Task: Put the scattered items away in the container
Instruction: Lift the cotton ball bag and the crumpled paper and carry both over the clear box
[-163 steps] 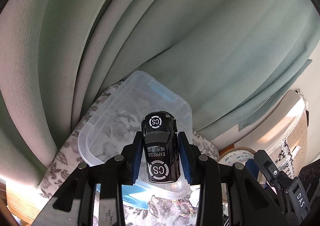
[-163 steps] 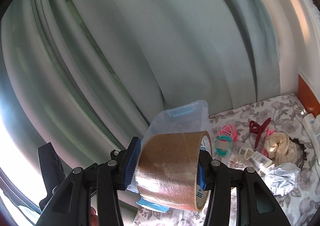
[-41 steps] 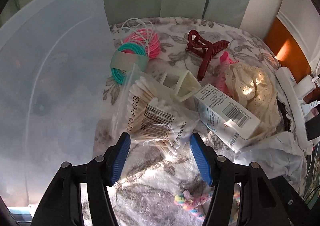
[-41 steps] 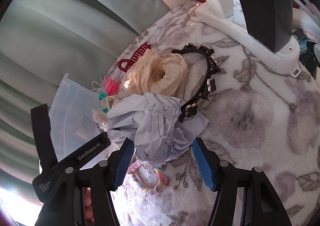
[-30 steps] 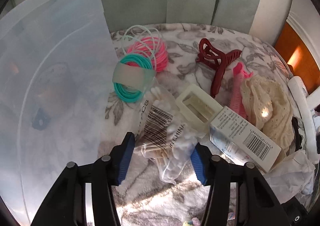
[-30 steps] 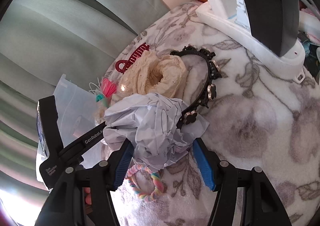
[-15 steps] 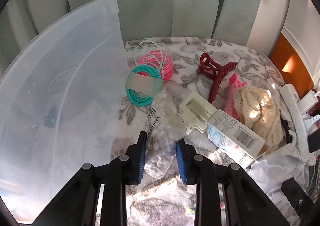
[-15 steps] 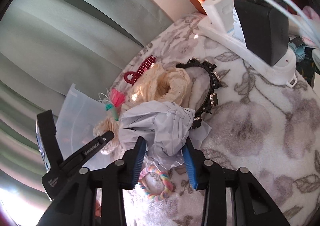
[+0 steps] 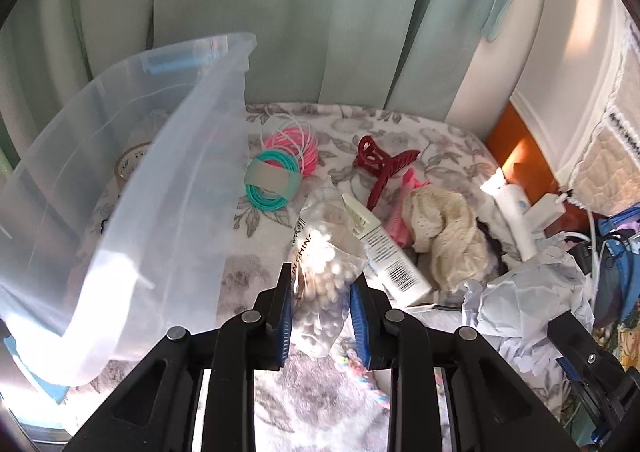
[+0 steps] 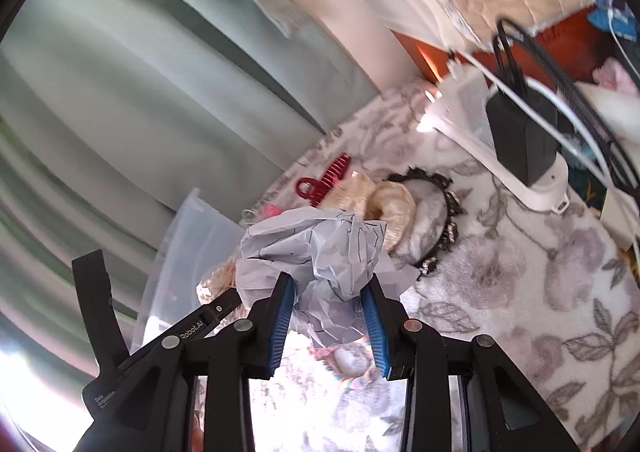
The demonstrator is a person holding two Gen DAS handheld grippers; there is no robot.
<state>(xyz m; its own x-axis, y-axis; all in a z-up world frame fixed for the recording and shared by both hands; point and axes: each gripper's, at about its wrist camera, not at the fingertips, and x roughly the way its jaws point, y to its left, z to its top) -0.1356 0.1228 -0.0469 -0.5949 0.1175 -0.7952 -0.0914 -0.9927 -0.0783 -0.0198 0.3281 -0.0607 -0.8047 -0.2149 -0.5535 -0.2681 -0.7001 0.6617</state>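
My left gripper [image 9: 322, 294] is shut on a clear bag of cotton swabs [image 9: 324, 264], lifted off the floral cloth just right of the clear plastic container [image 9: 168, 188]. A tape roll [image 9: 130, 164] lies inside the container. My right gripper [image 10: 328, 312] is shut on a crumpled sheet of pale paper [image 10: 320, 252], held above the cloth, with the container [image 10: 180, 248] to its left. The same paper [image 9: 528, 292] shows at the lower right of the left wrist view.
On the cloth lie pink and teal hair ties [image 9: 280, 168], a red claw clip [image 9: 380, 168], a barcoded white box [image 9: 394, 264], a cream scrunchie [image 9: 444, 240], a black headband [image 10: 444, 220] and a rainbow scrunchie [image 10: 350, 368]. A power strip [image 10: 536, 192] sits right.
Both grippers went from open to shut, the left on the swab bag, the right on the crumpled paper. Both have since risen, lifting their loads off the cloth.
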